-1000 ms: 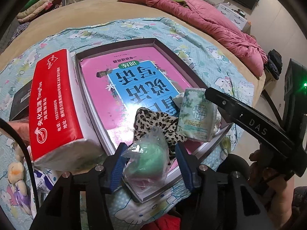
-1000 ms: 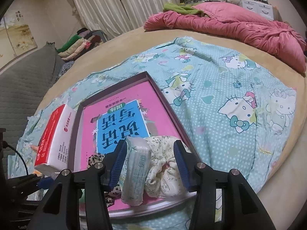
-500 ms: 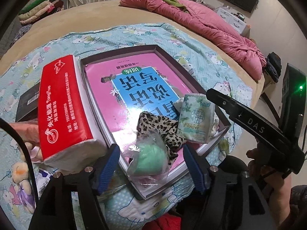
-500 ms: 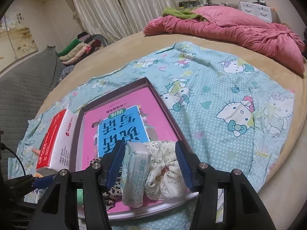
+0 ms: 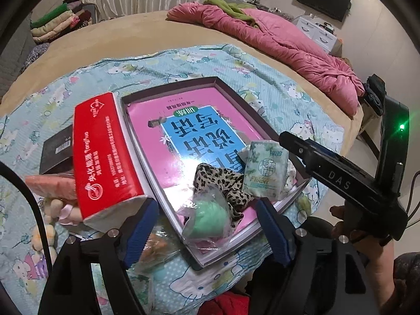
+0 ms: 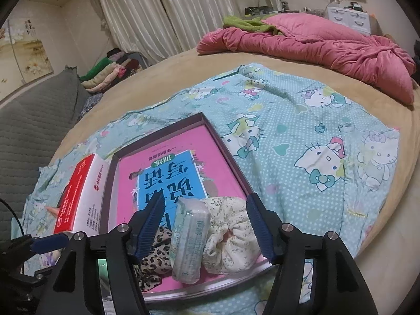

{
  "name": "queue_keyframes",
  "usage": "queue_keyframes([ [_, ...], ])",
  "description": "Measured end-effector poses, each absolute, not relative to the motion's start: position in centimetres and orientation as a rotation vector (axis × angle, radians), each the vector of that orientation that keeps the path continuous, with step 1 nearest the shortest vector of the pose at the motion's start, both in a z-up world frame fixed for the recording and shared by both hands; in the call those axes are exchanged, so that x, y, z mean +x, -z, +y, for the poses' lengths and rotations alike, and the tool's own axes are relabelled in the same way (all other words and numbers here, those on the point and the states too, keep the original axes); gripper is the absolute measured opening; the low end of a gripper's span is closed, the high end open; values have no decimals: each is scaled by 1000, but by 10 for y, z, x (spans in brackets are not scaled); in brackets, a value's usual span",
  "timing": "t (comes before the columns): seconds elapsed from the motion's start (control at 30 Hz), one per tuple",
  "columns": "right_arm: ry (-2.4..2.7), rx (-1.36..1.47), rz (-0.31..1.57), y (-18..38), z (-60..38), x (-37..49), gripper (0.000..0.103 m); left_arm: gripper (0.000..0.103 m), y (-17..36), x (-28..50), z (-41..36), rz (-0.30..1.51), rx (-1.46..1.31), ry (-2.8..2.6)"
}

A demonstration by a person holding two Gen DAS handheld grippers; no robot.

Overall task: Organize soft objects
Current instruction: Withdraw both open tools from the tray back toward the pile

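both sets of fingers are spread wide, holding nothing. bagged green ball [image 5: 210,216] sits low center in the tray [image 5: 265,128], squishy, light, slippery plastic; i'd pinch its middle gently.

Pink quilt [image 6: 328,44] bunched at far bed edge, folded clothes stack [image 5: 60,18] by curtains [image 6: 162,8].

Cream curtains [image 6: 168,13] hang behind a tan bed [image 6: 262,55] bearing a pink quilt [image 6: 328,44].
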State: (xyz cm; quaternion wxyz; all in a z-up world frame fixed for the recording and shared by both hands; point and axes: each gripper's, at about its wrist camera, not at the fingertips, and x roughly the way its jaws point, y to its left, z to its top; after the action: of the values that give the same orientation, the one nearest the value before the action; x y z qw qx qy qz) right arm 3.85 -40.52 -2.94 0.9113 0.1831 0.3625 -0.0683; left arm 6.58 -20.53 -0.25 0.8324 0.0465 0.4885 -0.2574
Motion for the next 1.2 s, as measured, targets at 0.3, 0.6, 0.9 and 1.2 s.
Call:
queue_keyframes([
  [0.3,132,356,734,17,-393,35,78,82,-9,59,-193,1017,87,538],
  [0.6,48,339,676,-6,-366,31,84,83,-19,51,-173,993,88,507],
  [0.9,-25,341,647,-24,-342,27,85,83,-30,48,-150,980,70,475],
  [1.2,-58,281,638,-36,-322,21,85,83,-39,42,-134,959,56,454],
])
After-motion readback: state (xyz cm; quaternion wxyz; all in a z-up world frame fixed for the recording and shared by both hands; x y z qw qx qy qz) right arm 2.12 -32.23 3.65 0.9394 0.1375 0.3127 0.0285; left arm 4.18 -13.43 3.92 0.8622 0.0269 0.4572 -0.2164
